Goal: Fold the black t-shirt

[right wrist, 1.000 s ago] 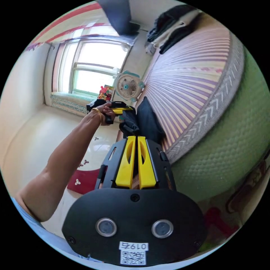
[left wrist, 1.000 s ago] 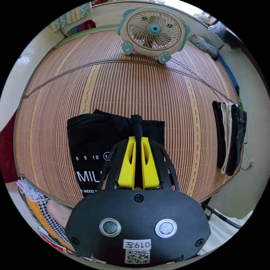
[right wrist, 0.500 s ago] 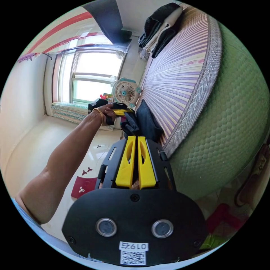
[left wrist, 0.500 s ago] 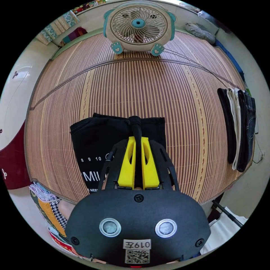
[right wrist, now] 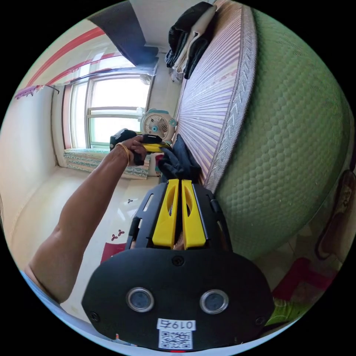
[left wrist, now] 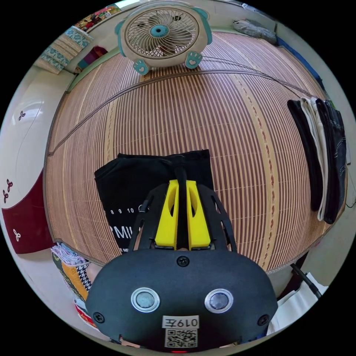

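The black t-shirt with white print lies folded into a rectangle on the striped bamboo mat, near the mat's front edge. In the left gripper view my left gripper is shut on a pinch of its black cloth, over the shirt's right half. In the right gripper view the shirt bunches at the bed's edge, and my right gripper is shut on that bunch from below. A hand holds the left gripper just beyond, at the same bunch.
A round fan stands on the mat's far side. A stack of folded clothes lies along the right edge. The green mattress side drops to the floor. A red rug and the person's arm are nearby.
Both cameras have shifted and rolled; the right one now sits lower beside the mattress. Both grippers keep their hold, and the pinched cloth has come down closer to the shirt.
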### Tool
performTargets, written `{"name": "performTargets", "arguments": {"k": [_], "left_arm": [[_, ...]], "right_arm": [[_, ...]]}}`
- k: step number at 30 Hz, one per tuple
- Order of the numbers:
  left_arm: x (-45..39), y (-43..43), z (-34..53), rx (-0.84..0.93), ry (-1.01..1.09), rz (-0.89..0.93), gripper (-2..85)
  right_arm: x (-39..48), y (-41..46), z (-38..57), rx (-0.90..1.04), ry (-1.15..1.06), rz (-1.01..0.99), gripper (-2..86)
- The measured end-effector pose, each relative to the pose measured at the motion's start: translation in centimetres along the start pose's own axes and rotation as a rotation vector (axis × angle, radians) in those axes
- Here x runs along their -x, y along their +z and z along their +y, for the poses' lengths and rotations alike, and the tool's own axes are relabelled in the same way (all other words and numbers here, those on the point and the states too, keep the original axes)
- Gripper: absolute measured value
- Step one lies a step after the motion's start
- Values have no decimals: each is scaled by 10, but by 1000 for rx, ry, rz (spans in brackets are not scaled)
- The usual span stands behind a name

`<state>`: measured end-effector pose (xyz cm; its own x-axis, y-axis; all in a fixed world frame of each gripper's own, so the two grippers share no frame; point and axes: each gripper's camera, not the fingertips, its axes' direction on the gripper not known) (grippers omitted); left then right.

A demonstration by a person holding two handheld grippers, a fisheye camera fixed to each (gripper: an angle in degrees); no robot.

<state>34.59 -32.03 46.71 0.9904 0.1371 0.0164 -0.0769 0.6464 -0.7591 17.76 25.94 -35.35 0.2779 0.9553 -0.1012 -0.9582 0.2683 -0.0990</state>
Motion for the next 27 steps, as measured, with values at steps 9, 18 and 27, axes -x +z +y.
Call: {"name": "performTargets", "arguments": {"k": [9, 18, 27], "left_arm": [[17, 0, 23, 2, 34, 235, 23], [86, -28, 87, -251, 63, 547, 14], [175, -33, 292, -551, 330, 342, 13]], "right_arm": [[-11, -8, -19, 3, 71, -52, 1], [1, -15, -31, -19, 67, -26, 18], [92, -14, -43, -70, -437, 269, -5]]}}
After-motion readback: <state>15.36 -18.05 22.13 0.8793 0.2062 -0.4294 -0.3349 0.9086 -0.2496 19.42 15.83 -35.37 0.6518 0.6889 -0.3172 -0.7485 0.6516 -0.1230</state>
